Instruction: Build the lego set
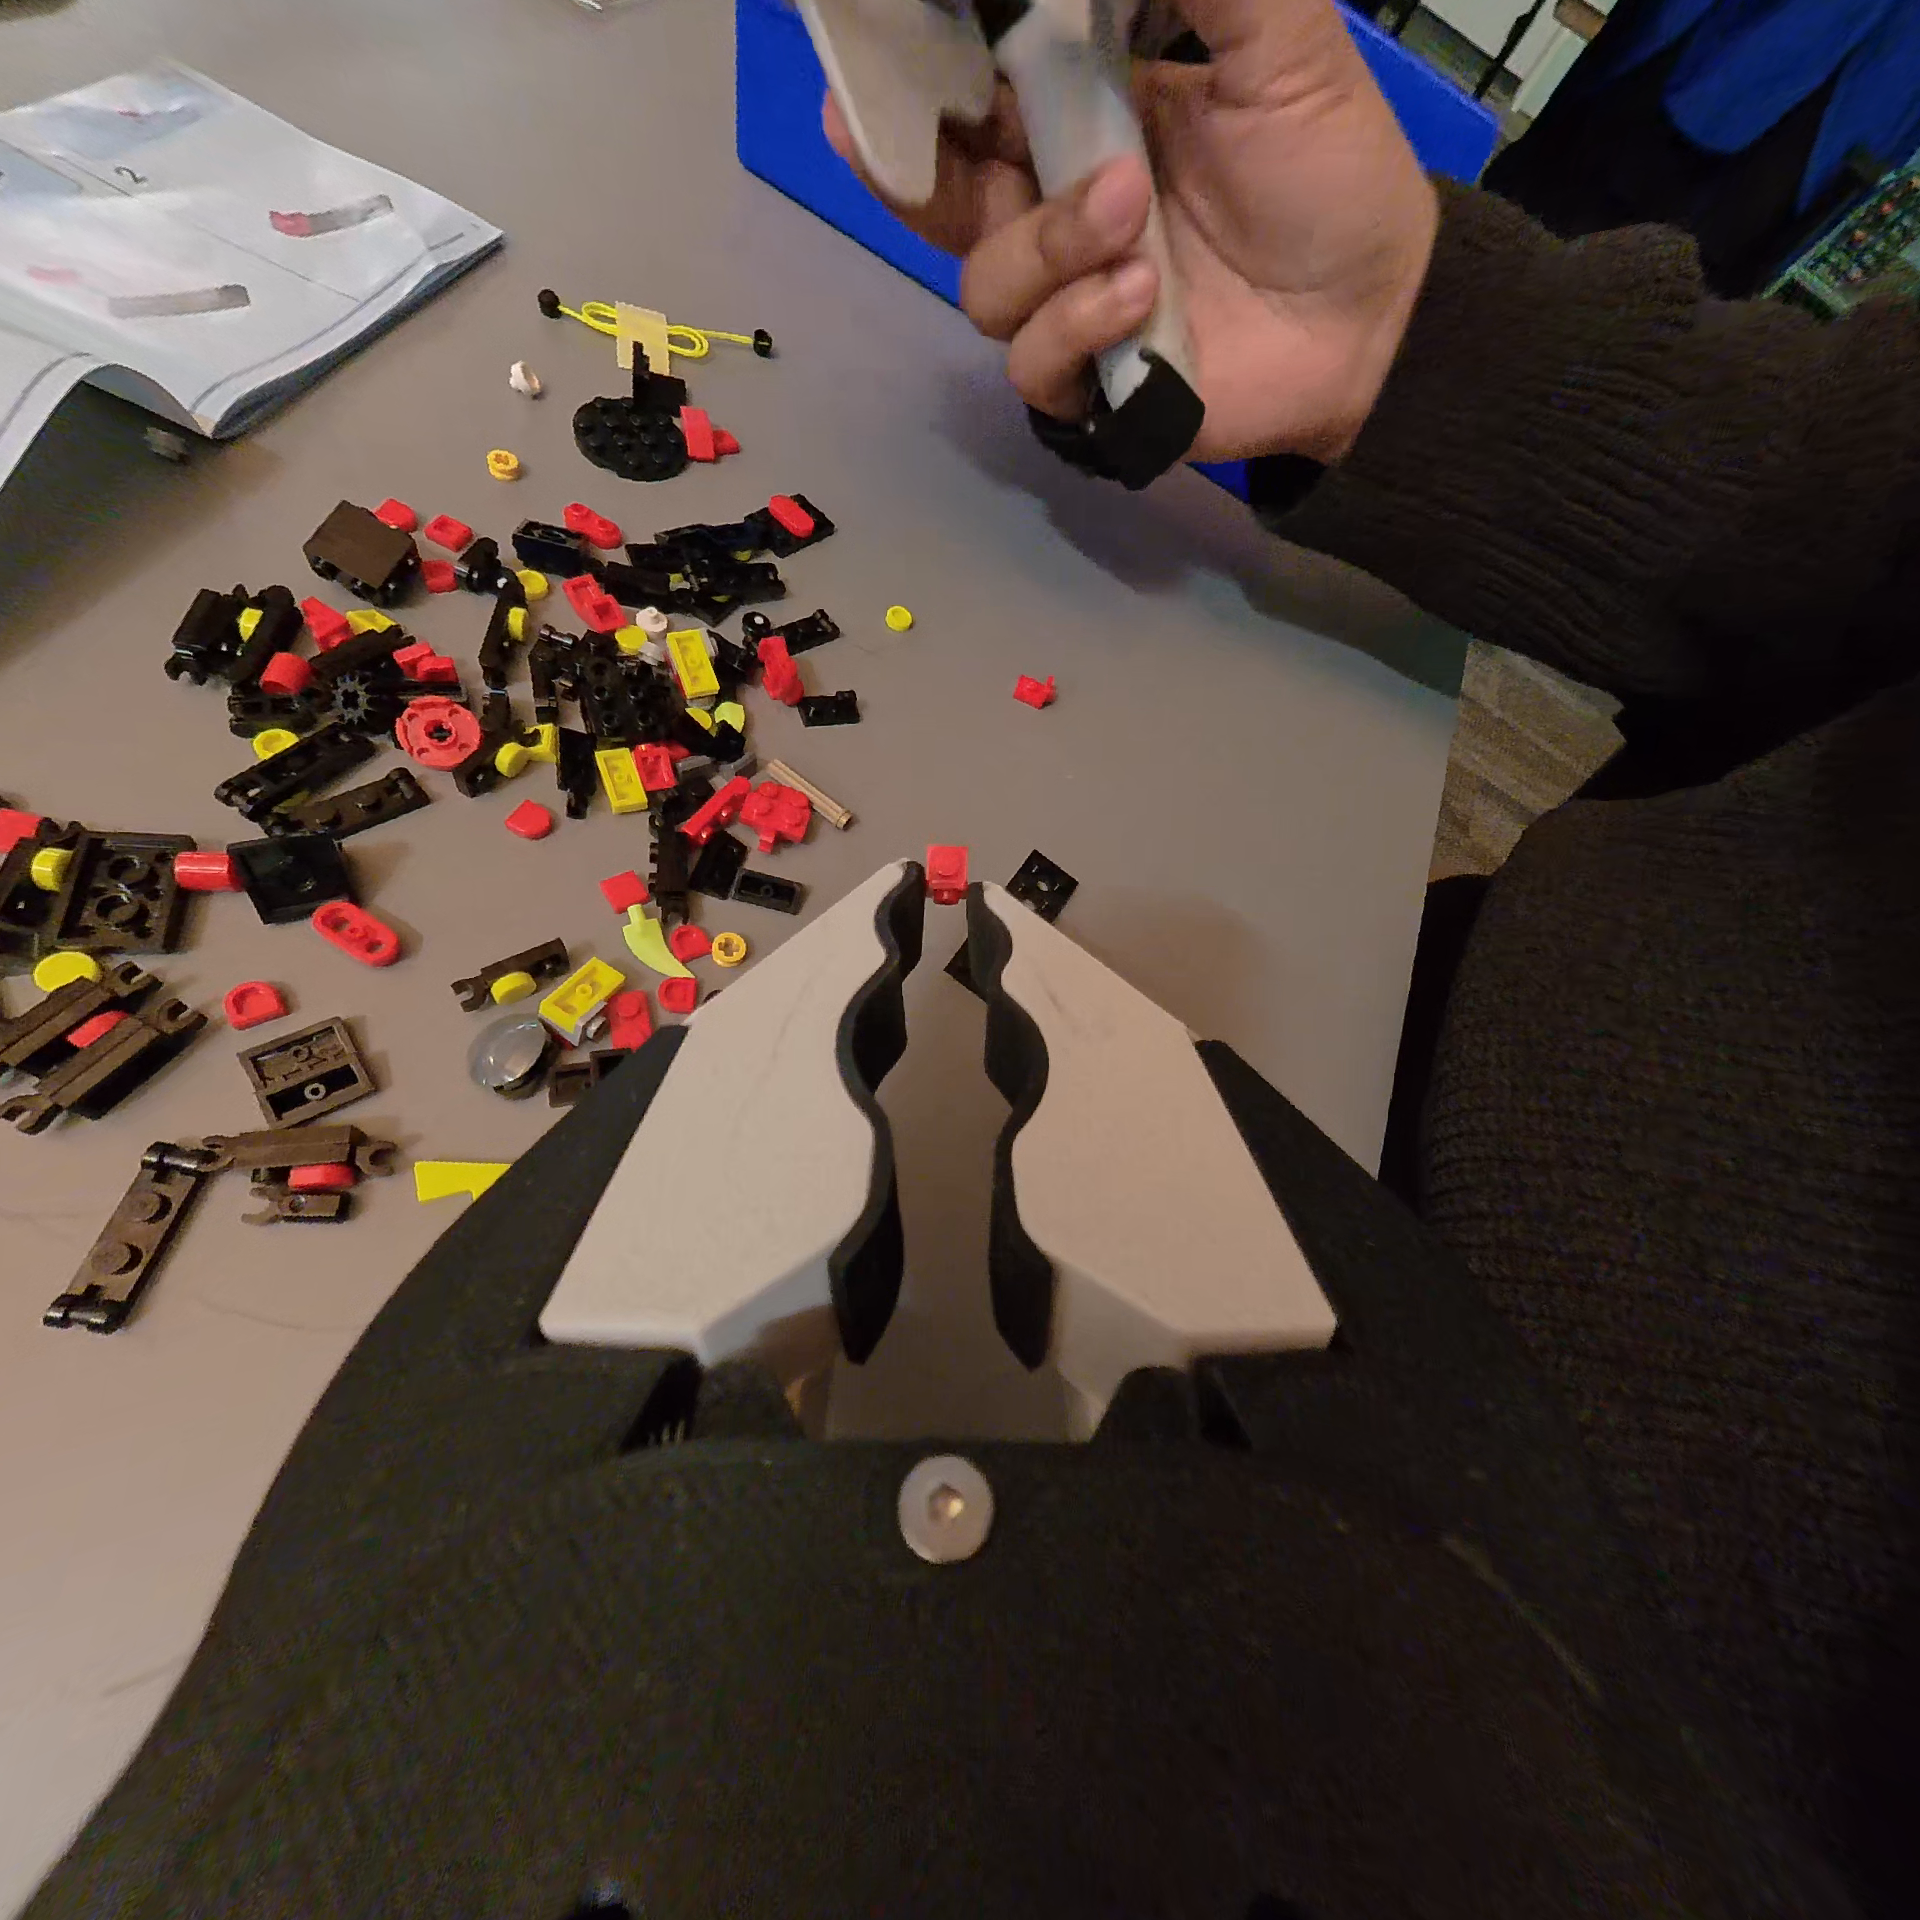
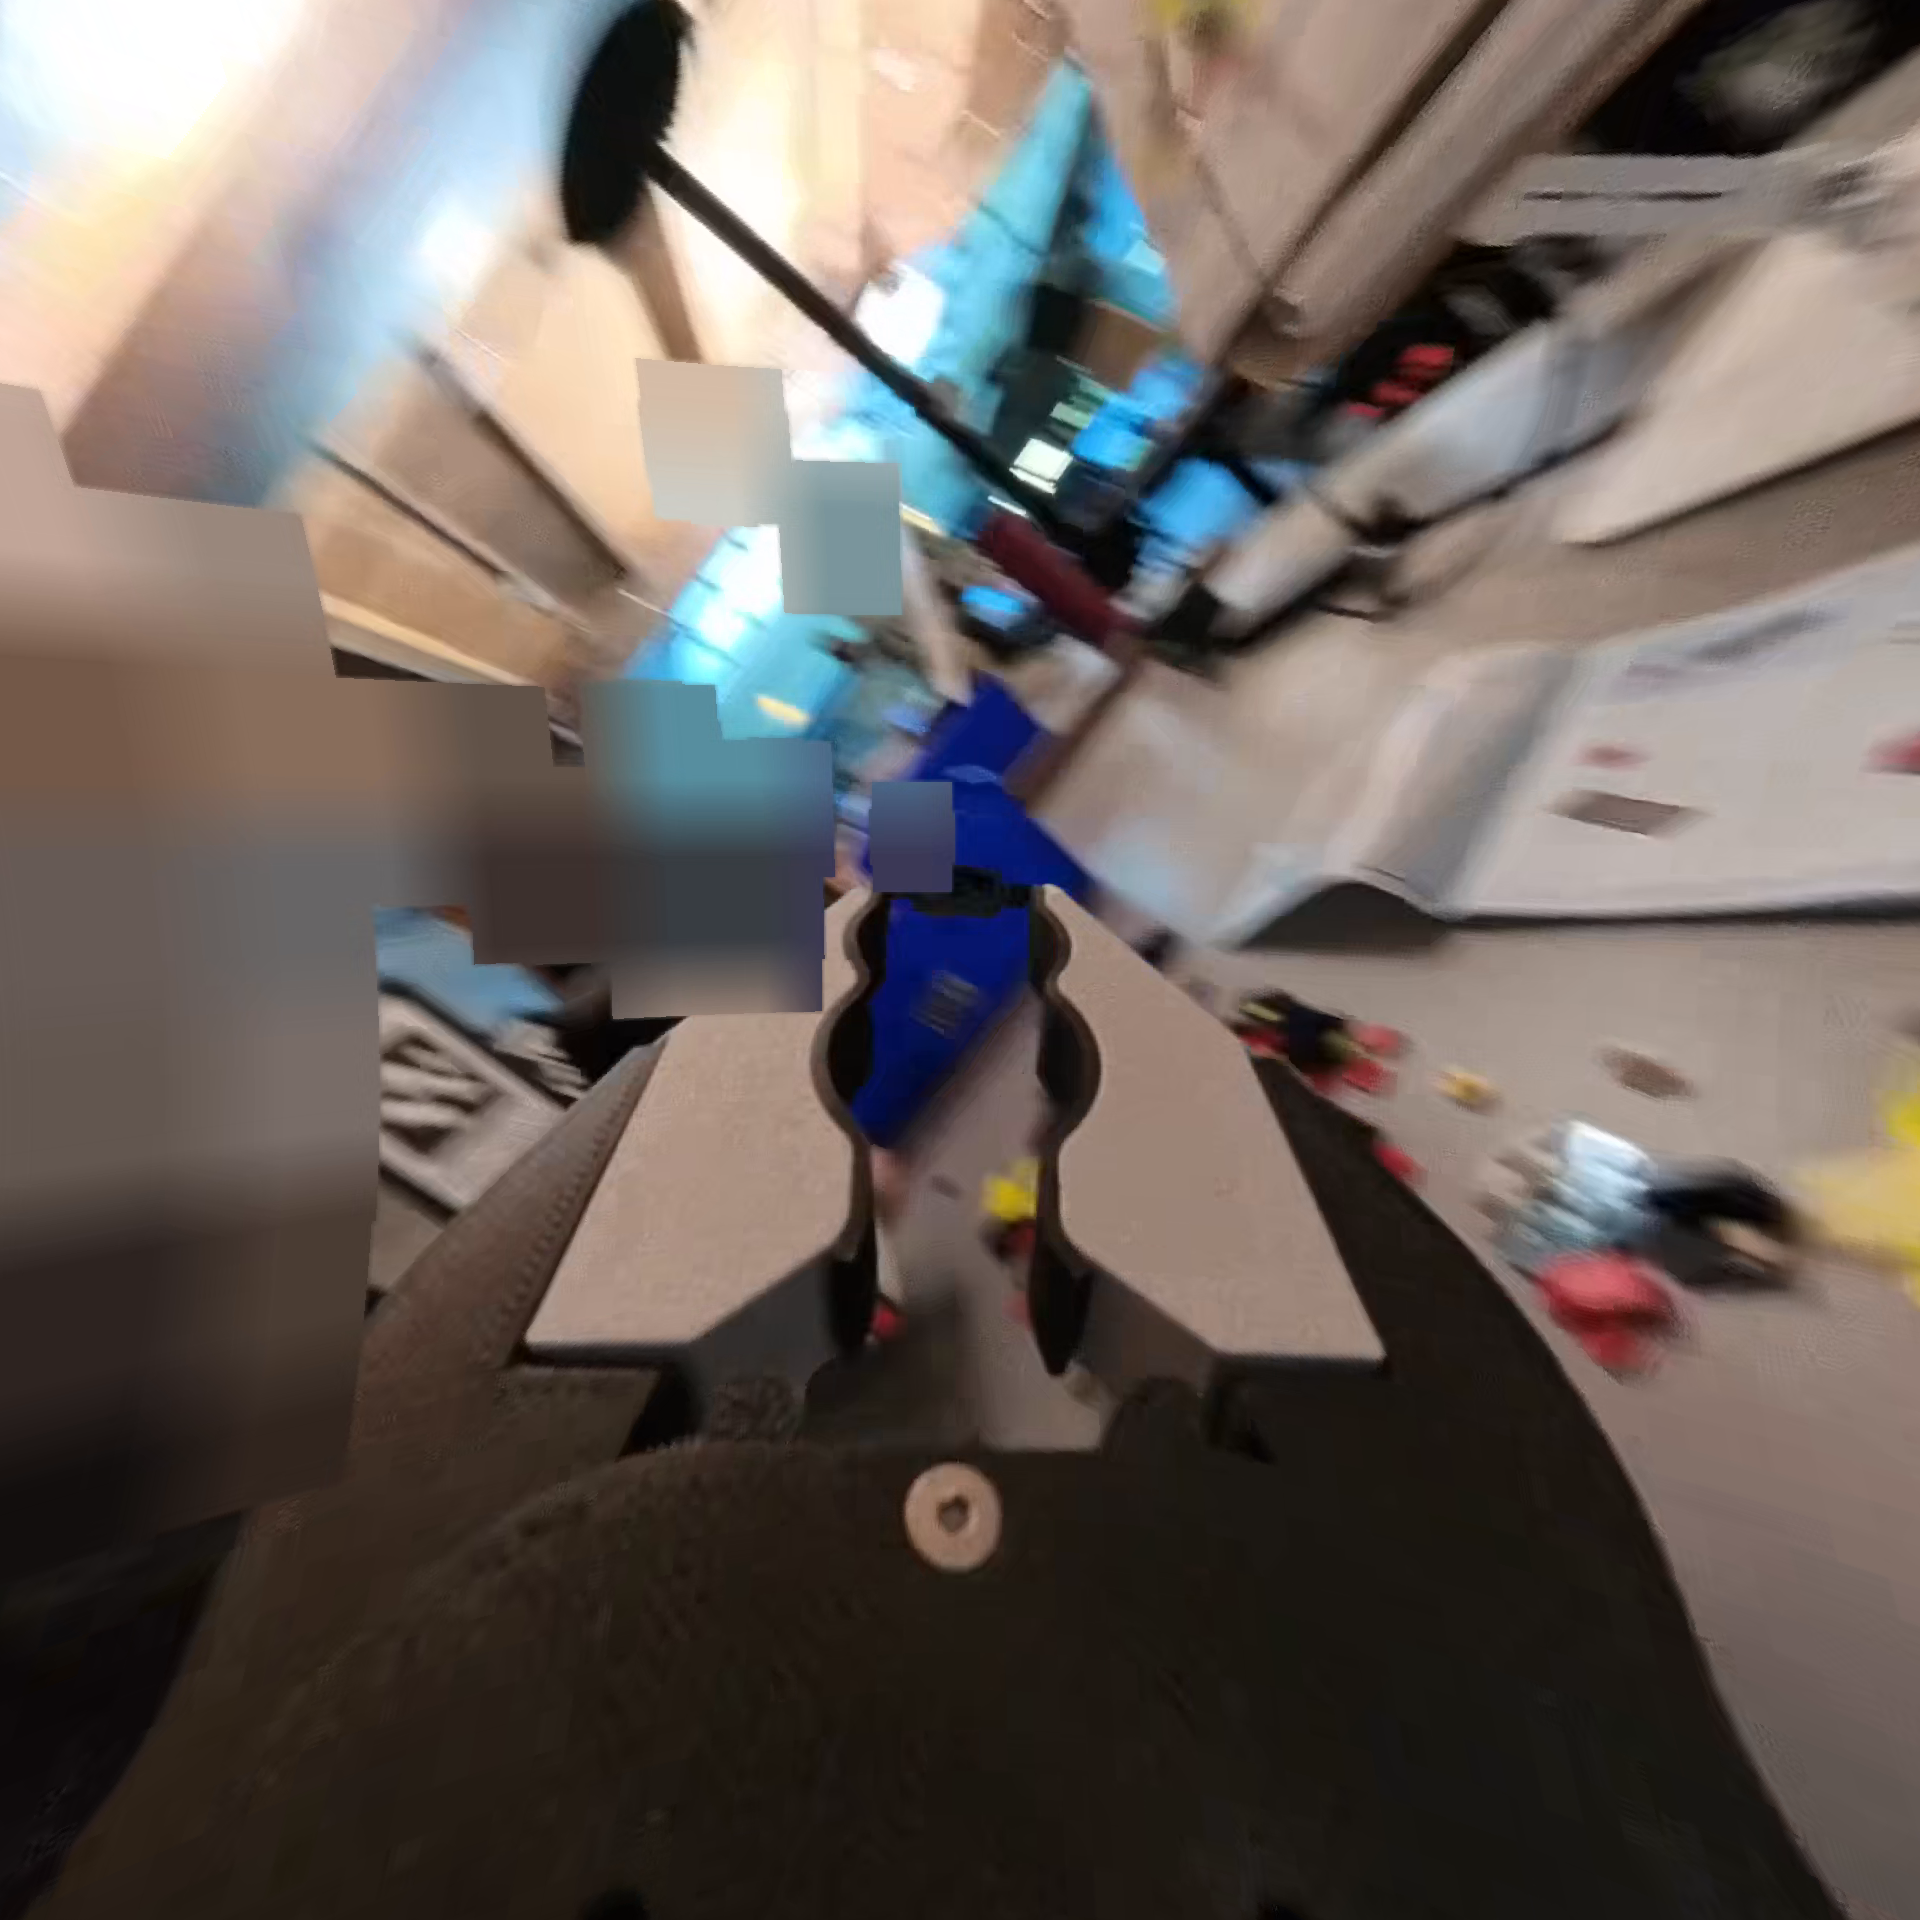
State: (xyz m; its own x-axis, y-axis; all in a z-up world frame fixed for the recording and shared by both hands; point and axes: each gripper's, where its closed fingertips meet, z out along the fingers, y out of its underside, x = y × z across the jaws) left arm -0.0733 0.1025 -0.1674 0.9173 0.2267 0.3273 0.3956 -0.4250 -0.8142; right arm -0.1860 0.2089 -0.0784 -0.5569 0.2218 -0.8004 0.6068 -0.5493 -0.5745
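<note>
My left gripper (image 1: pixel 945 885) is shut on a small red lego piece (image 1: pixel 947 868), pinched at its fingertips just above the grey table (image 1: pixel 1195 790). A loose pile of black, red and yellow lego pieces (image 1: pixel 582 675) lies to its left. In the motion-blurred right wrist view, my right gripper (image 2: pixel 961 899) is raised and tilted, its tips closed on a small black piece (image 2: pixel 975 894). The left wrist view shows a hand (image 1: pixel 1247 239) holding that gripper high at the top.
An open instruction booklet (image 1: pixel 208 239) lies at the far left. A blue bin (image 1: pixel 810 135) stands at the back of the table and also shows in the right wrist view (image 2: pixel 935 997). A black square plate (image 1: pixel 1042 881) and a stray red piece (image 1: pixel 1033 690) lie near my left fingertips. A dark sleeve (image 1: pixel 1662 520) fills the right side.
</note>
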